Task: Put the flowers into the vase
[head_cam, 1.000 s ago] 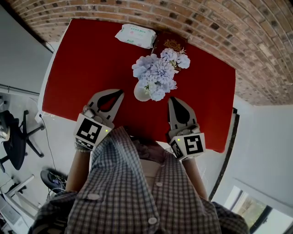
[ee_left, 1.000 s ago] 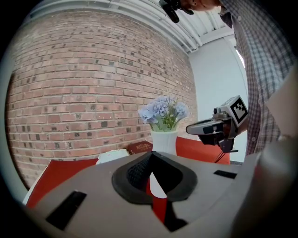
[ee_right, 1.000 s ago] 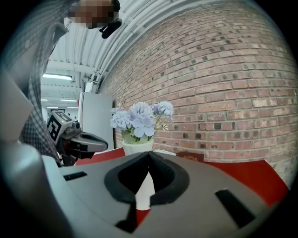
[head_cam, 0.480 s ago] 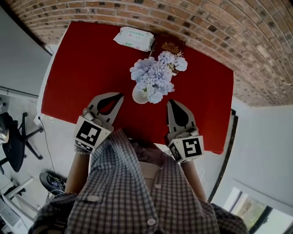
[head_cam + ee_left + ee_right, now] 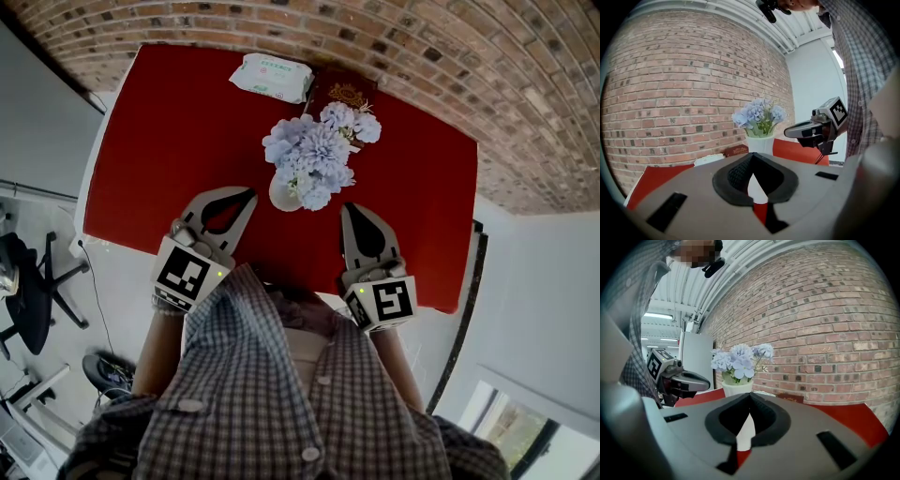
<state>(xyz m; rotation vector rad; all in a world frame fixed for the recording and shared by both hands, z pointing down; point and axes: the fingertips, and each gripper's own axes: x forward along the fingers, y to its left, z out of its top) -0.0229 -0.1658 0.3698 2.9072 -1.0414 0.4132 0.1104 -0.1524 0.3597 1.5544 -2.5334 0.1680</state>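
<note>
Pale blue flowers [image 5: 314, 155] stand bunched in a small white vase [image 5: 281, 194] near the middle of the red table [image 5: 178, 141]. The same flowers [image 5: 758, 115] and vase [image 5: 759, 143] show ahead in the left gripper view, and the flowers [image 5: 740, 358] in their vase [image 5: 737, 389] ahead in the right gripper view. My left gripper [image 5: 249, 194] is shut and empty, just left of the vase. The right gripper [image 5: 348, 208] is shut and empty too, to the vase's lower right. Neither touches the vase.
A white wipes pack [image 5: 272, 77] and a dark red booklet [image 5: 345, 91] lie at the table's far edge by the brick wall [image 5: 450, 66]. An office chair [image 5: 33, 286] stands on the floor at the left. Each gripper view shows the other gripper beside the vase.
The whole view has shifted slightly; table and vase sit a little higher and more to the left in the picture. Both grippers hold much the same places beside the vase, still shut.
</note>
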